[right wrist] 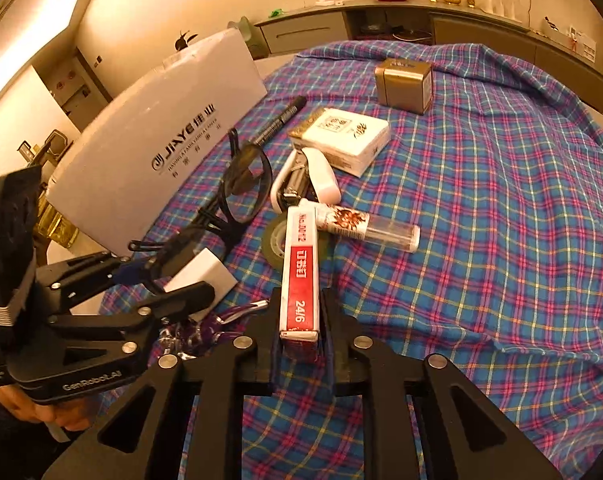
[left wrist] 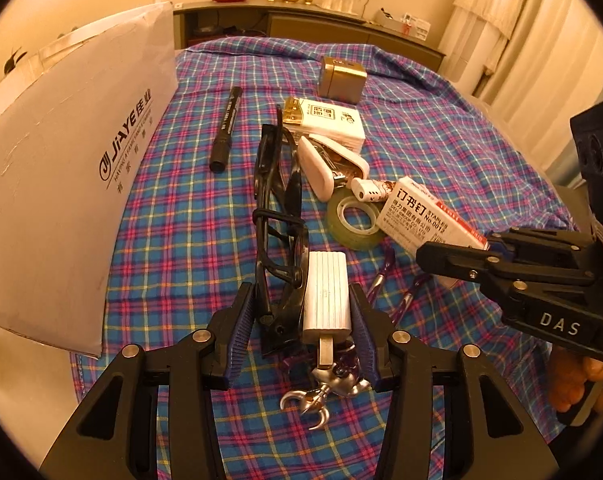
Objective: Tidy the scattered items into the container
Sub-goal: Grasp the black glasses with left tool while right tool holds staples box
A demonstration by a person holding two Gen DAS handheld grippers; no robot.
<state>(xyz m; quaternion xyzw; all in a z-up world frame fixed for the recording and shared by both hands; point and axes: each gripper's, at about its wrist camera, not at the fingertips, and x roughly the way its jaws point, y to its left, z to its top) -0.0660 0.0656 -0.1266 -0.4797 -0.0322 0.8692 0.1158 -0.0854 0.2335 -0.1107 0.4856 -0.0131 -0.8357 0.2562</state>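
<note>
We see the staple box (right wrist: 300, 268) lying on the tape roll (right wrist: 276, 242), the stapler (right wrist: 301, 178) at twelve o'clock, the glasses (right wrist: 241, 184) at ten.

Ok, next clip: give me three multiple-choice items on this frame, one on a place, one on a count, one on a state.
1. Where does the gold box stand?
A. at the far end of the cloth, beyond the tissue pack
B. inside the white container
C. between the left tool's fingers

2. How many black marker pens lie on the plaid cloth?
A. one
B. two
C. three

3. What is the right tool doing?
A. open over the tape roll
B. shut on the staple box
C. shut on the glasses

Answers: 1 A, it stands apart at the far end. 2 A, only one shows. 3 B, both fingers press the box's sides, while the left tool brackets the white ribbed block.
</note>
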